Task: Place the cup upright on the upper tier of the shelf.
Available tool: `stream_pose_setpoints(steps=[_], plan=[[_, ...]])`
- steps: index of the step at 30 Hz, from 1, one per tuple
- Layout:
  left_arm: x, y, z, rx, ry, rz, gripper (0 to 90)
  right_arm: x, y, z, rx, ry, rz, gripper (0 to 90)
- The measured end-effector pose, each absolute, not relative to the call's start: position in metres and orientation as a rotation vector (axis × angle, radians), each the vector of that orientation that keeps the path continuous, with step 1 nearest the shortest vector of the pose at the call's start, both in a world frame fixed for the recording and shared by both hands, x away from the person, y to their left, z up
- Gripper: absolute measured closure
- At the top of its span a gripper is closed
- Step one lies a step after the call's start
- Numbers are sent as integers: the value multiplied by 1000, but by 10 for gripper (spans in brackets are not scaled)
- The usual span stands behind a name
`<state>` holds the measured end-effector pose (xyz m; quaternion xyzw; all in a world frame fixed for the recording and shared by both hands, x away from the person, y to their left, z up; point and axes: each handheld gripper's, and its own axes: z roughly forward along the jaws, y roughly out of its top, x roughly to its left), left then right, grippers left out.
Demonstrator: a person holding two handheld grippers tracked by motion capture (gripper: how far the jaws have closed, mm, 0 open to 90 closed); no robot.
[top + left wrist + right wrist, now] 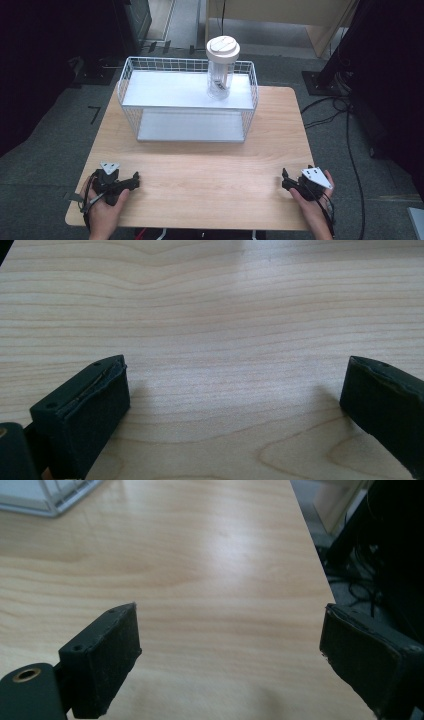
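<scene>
Both tongs rest spread and empty at the near edge of the table (200,175), the left tongs (136,179) and the right tongs (284,176) well apart. We judge the clear jar (220,75) with a white lid (223,46), upright on the top shelf of the wire rack (150,65), as light, stiff and slippery; we would grip its body just below the lid.

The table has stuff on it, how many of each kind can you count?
Wire shelf rack: 1
Clear jar with a white lid: 1
Black tongs: 2, the left tongs and the right tongs, both open, both resting near the front edge of the table
Total: 4
</scene>
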<state>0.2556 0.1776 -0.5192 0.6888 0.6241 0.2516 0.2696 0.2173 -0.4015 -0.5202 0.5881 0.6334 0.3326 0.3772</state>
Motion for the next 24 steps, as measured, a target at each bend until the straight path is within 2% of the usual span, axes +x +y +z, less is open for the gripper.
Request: stream_pose_setpoints(steps=[15, 24], plan=[[256, 178, -519, 1856, 1682, 679, 0, 205, -417, -525, 1614, 1734, 689, 93], [256, 178, -519, 1855, 1682, 679, 0, 194, -437, -525, 1717, 1726, 731, 74]])
